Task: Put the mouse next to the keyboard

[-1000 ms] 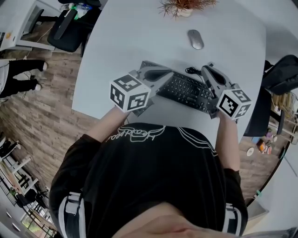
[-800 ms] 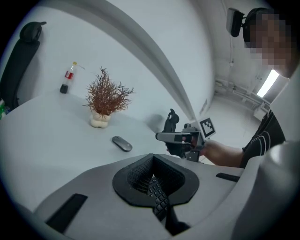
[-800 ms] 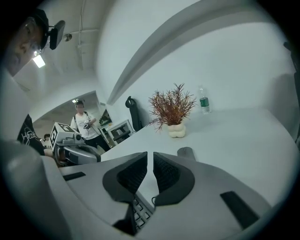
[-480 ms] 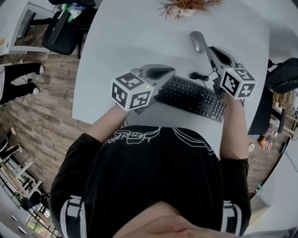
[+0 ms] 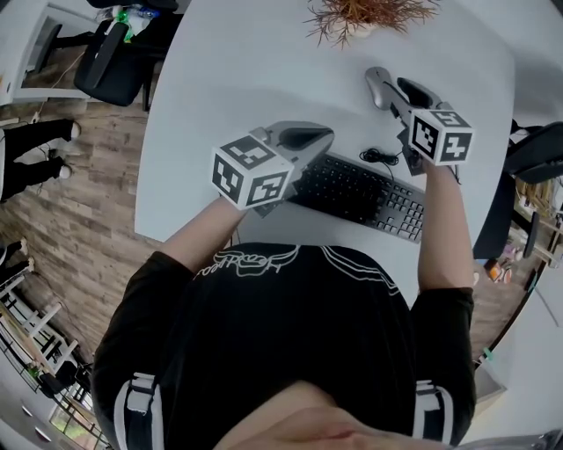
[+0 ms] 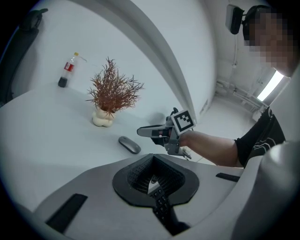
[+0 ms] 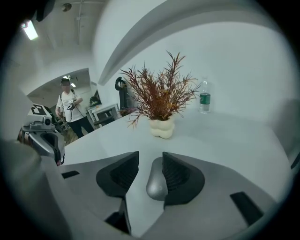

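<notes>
The grey mouse (image 5: 376, 82) lies on the white table (image 5: 255, 70), beyond the black keyboard (image 5: 365, 195). My right gripper (image 5: 391, 88) has come down over it. In the right gripper view the mouse (image 7: 156, 183) sits between the jaws against the right pad (image 7: 176, 174). The left pad stands clear of it, so this gripper (image 7: 150, 159) is open, and its jaws have just been opening. My left gripper (image 5: 317, 134) hovers at the keyboard's left end with its tips together (image 6: 152, 157). Keys (image 6: 161, 206) show below through the gap behind the tips.
A dried plant in a white pot (image 5: 369, 13) stands just beyond the mouse. The keyboard's coiled cable (image 5: 380, 158) lies between keyboard and mouse. A bottle (image 7: 204, 101) stands far back. A person (image 7: 70, 108) stands off the table's left; an office chair (image 5: 114, 53) sits there too.
My right gripper left the keyboard's right end, travelled up the table to the mouse and opened around it. The left gripper stayed by the keyboard's left end.
</notes>
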The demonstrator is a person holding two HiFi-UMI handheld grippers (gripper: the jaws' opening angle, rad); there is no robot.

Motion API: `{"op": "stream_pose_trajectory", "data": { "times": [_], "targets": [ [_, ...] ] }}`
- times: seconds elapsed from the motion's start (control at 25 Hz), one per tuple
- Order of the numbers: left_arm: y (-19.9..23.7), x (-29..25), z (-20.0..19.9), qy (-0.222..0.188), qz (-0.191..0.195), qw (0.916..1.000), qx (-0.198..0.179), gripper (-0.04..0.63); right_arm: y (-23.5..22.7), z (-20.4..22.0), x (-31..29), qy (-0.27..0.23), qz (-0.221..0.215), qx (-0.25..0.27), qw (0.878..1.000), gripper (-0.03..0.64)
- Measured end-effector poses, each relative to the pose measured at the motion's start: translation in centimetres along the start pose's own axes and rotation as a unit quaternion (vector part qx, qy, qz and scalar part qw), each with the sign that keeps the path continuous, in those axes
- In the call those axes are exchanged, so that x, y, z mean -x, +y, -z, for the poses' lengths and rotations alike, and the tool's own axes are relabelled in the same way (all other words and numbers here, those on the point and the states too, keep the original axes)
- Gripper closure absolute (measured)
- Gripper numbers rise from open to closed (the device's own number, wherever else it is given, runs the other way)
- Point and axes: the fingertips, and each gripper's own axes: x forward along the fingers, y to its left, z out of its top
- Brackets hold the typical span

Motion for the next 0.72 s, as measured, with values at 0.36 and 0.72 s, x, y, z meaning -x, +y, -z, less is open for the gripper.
{"op": "stream_pose_trajectory", "data": {
  "times": [0.36,0.72],
  "targets": [
    [1.1,-0.6,0.7,0.005,0.005,0.9999,0.013,0.588,-1.7,4.2,-3.4,0.099,0.025,0.002,0.995,0.398],
    [2.0,-0.6,1.2,0.003,-0.002,0.9998,0.021,0.588,-2.4,5.4,-5.0,0.112,0.052,0.015,0.992,0.379]
  ]
}}
